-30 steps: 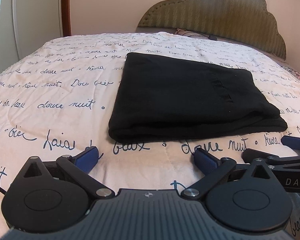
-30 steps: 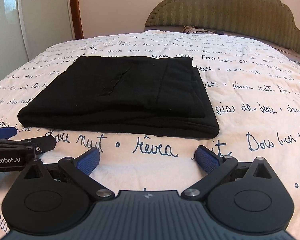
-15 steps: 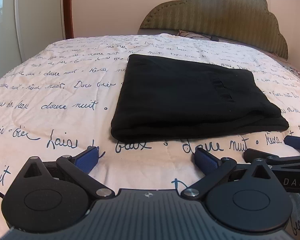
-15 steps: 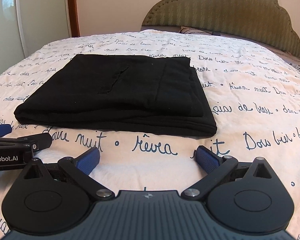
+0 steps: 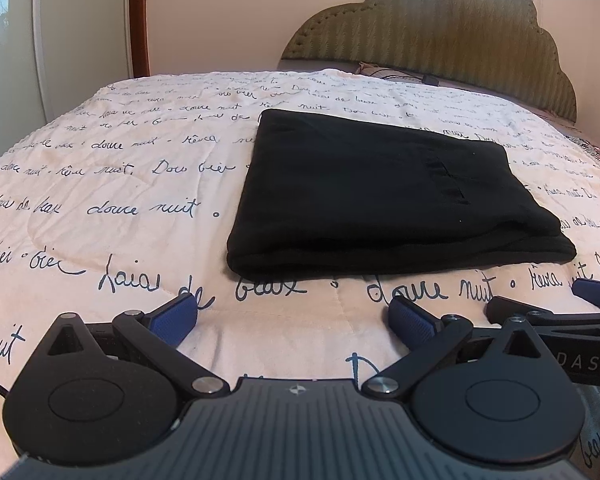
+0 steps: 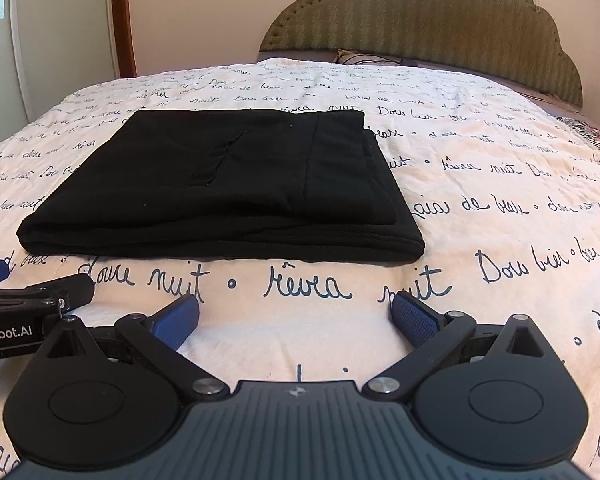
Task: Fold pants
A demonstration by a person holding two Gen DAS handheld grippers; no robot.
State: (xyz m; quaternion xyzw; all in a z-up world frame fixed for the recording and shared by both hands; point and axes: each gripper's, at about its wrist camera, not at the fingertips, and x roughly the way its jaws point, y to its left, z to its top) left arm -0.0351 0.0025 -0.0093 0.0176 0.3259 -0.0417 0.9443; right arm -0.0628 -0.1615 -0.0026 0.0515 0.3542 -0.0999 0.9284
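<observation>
Two grippers hover low over the bed (image 5: pixel 100 184), side by side and near each other. The left gripper (image 5: pixel 292 318) has its jaws spread wide; nothing lies between its blue pads (image 5: pixel 174 320). The right gripper (image 6: pixel 296 316) is likewise spread wide and holds nothing.

The pants (image 5: pixel 380 200) lie ahead of both grippers as a black, folded rectangle, flat on the bed. No finger touches the cloth; a strip of bedspread separates the near folded edge from the fingertips. In the left wrist view the pants sit ahead and slightly right of the left gripper. In the right wrist view the pants (image 6: pixel 228 188) sit ahead and left of the right gripper, with stacked layer edges visible along the right side and a pocket slit on top.

The right gripper's finger (image 5: pixel 540 316) shows at the right edge of the left wrist view. The headboard (image 6: pixel 428 20) stands beyond the pants, at the far end of the bed.
</observation>
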